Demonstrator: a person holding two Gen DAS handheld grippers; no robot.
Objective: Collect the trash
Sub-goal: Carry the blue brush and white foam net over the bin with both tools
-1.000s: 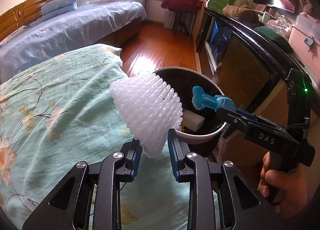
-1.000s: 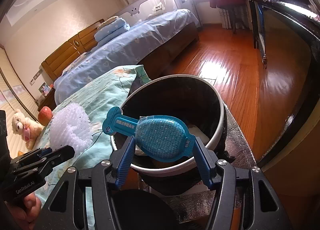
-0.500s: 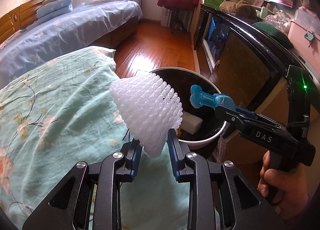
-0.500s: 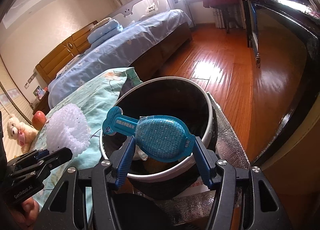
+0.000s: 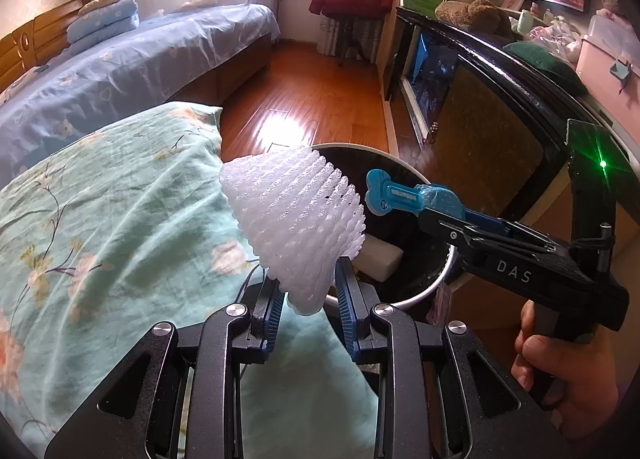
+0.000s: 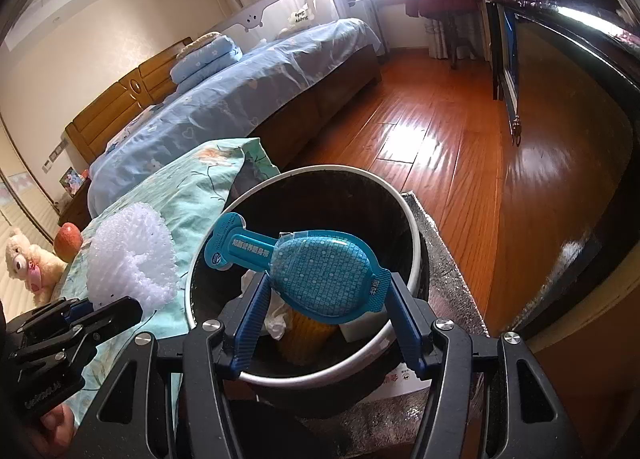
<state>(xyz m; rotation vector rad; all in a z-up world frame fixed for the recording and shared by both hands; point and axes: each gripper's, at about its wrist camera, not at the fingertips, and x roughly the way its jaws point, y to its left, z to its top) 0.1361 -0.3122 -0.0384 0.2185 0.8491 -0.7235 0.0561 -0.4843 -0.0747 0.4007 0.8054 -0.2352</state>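
My left gripper (image 5: 306,291) is shut on a white foam fruit net (image 5: 296,219), held above the green floral quilt just left of the trash bin (image 5: 432,287). My right gripper (image 6: 326,315) is shut on a flat blue plastic package (image 6: 316,269) and holds it over the open bin (image 6: 416,231). The bin is round, with a white rim and a black liner. Inside lie a white block (image 5: 378,259), crumpled tissue (image 6: 278,319) and something yellow (image 6: 304,339). The right gripper with the blue package also shows in the left wrist view (image 5: 416,199), and the net in the right wrist view (image 6: 132,259).
The green floral quilt (image 5: 100,227) lies left of the bin. A blue bed (image 5: 132,67) stands behind it. A dark cabinet (image 5: 492,131) runs along the right. Wooden floor (image 6: 440,147) stretches beyond the bin. A teddy bear (image 6: 24,263) and an apple (image 6: 68,237) lie at far left.
Both grippers have moved forward a little toward the bin, each still holding its item. The blue package now hangs further over the bin's opening.
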